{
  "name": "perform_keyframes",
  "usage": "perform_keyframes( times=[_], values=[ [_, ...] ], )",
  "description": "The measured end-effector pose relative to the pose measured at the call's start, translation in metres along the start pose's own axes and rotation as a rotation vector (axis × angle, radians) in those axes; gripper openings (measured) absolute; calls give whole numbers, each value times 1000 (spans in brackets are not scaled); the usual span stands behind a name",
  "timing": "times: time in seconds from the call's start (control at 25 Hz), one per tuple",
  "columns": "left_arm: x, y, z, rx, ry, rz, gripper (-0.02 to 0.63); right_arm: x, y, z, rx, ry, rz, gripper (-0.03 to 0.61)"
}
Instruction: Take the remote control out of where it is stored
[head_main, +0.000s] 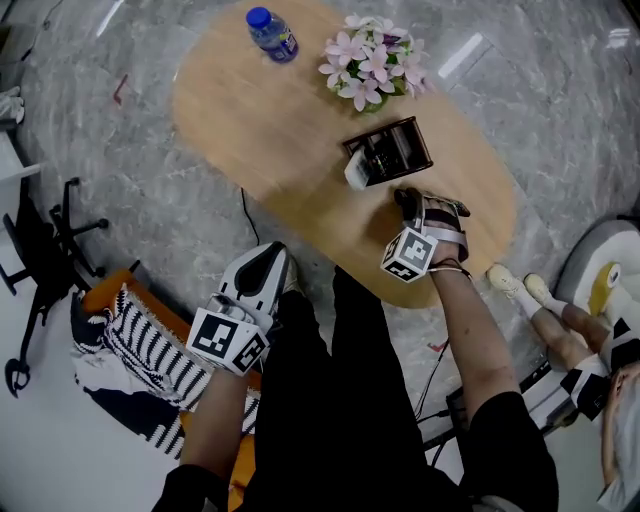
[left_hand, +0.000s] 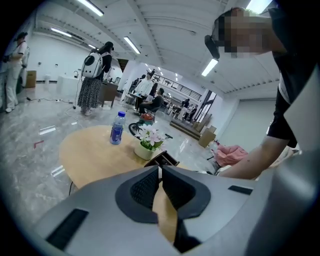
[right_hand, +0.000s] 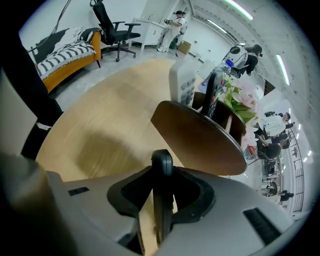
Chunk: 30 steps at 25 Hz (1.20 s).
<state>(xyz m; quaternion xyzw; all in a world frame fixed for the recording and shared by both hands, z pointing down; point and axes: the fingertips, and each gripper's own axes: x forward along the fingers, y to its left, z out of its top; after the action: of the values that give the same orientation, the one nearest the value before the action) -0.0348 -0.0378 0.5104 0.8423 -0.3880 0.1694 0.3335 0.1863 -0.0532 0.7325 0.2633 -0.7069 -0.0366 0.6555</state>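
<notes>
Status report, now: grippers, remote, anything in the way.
Left hand-held gripper shut, empty, beside the table. Right hand-held gripper shut on slim black remote, clear of holder. White remote in holder. Nothing in the way.

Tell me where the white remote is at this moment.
In the head view the white remote stands in the dark wooden holder, on the right half of the table, just below the pink flowers.

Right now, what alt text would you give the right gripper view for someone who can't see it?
The right gripper clamps a slim black object, probably a remote, edge-on above a wooden table. Just beyond stands a dark brown holder with a white remote and a black remote upright inside, pink flowers behind.
</notes>
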Motion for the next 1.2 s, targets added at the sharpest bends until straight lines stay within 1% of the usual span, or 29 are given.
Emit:
perform_keyframes(
  times=[0.16,0.4,0.48,0.68,0.8,0.88,1.0,1.12,1.2],
  values=[
    [-5,15,-8,-25,7,32,28,14,4,1,-18,3,13,112],
    [-11,25,-11,-50,-9,45,28,27,9,-2,-25,24,28,112],
    [-13,28,-15,-56,-2,58,28,29,13,-3,-18,23,41,112],
    [-15,30,-23,-65,12,51,28,30,13,-4,72,3,65,117],
    [-17,29,-23,-68,9,38,28,27,18,-4,116,-2,96,157],
    [-20,28,-21,-70,-3,30,28,23,24,-3,129,2,109,180],
    [-24,28,-20,-75,-24,28,28,15,28,0,144,-6,99,185],
    [-31,29,-26,-64,-7,36,28,4,30,4,168,-21,83,184],
    [-35,31,-25,-61,-12,40,28,-4,26,7,191,-28,65,184]
  ],
)
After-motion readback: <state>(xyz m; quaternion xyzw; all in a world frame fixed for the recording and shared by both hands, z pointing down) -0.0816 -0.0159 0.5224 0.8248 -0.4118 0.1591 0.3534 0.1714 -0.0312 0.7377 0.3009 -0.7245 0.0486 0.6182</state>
